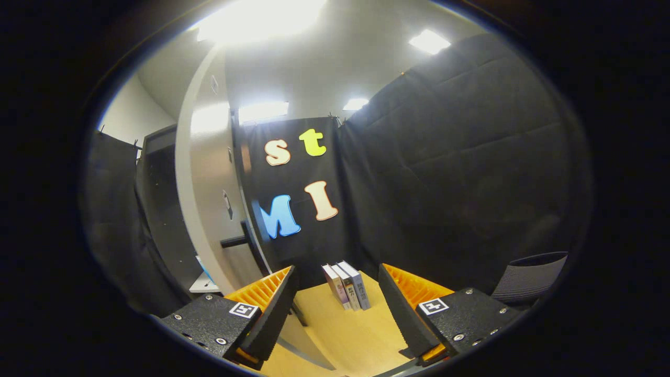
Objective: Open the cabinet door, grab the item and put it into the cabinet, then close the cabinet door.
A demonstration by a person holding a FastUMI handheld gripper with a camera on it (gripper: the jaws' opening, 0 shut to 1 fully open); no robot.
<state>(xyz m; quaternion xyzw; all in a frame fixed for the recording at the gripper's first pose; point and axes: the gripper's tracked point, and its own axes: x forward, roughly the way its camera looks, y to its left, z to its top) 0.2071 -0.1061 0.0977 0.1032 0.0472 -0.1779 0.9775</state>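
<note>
- Gripper (335, 314) has its two fingers spread wide apart, and nothing is held between them.
- Between the fingers, a little beyond their tips, three books (346, 286) stand upright side by side on a light wooden table (356, 340), with the spines turned toward the camera.
- These books touch each other and lean slightly; neither finger touches them.
- To the left of the books and above the left finger stands the pale grey cabinet door (207, 199), swung open and seen nearly edge-on.
- On this door a dark handle (235, 241) sticks out sideways, just above the left finger.
- Further left, behind the door, the dark inside of the cabinet (162, 209) can be seen, with a light shelf (204, 285) low in it.
- On that shelf lies something with a blue edge, too hidden to tell what it is.
- At the far right, beyond the right finger, there is a dark ribbed object (531, 277); I cannot tell what it is.
- Black cloth wall (460, 173) closes the booth behind the books and on the right side.
</note>
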